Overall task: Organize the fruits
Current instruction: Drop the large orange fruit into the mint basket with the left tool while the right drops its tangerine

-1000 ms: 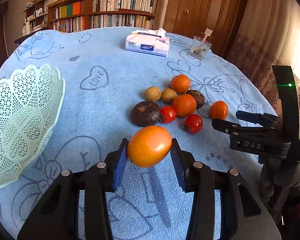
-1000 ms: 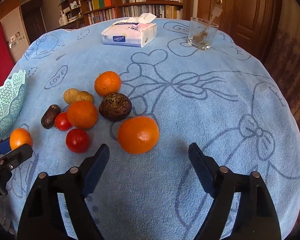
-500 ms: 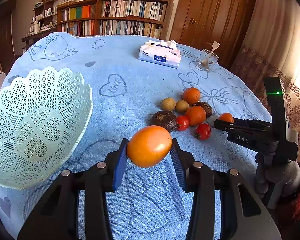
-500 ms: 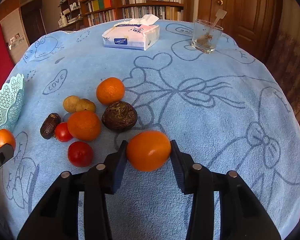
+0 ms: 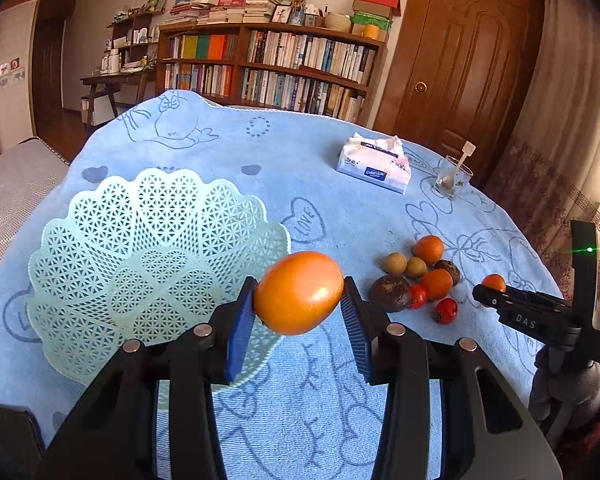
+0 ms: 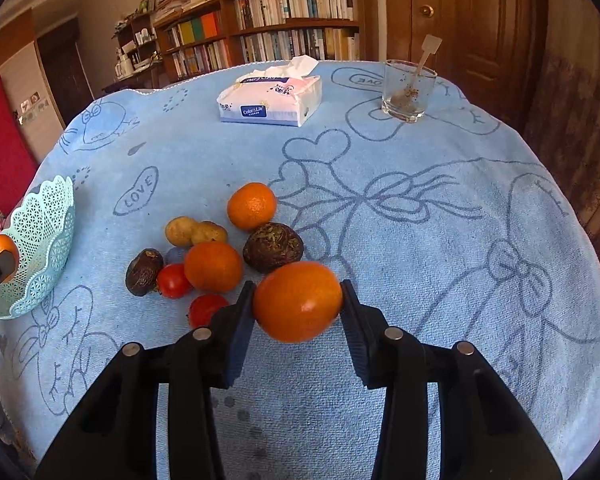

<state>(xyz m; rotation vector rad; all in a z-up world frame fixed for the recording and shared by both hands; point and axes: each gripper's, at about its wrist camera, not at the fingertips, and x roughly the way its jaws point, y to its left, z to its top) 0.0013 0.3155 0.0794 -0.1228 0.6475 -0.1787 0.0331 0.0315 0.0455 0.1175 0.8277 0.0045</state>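
A blue terry tablecloth [image 6: 420, 208] printed with hearts, bows and the word "LOVE" covers the table. Toward its far side lies a soft tissue pack [image 6: 271, 98] (a white sheet pokes out of the top), and to the right of it, apart, stands a clear glass [image 6: 407, 90] with a white spoon [image 6: 425, 56] leaning inside. Beyond the table, a wooden bookshelf [image 5: 284, 72] full of books stands beside a brown door [image 5: 456, 60].

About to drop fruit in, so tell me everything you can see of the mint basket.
The basket is pale mint-green plastic lattice with a scalloped rim and heart-shaped panels. It sits upright on the blue tablecloth, left of the fruit pile, and looks empty. The left gripper holds an orange fruit near its right rim, above the cloth; nothing visibly touches the basket but the cloth.
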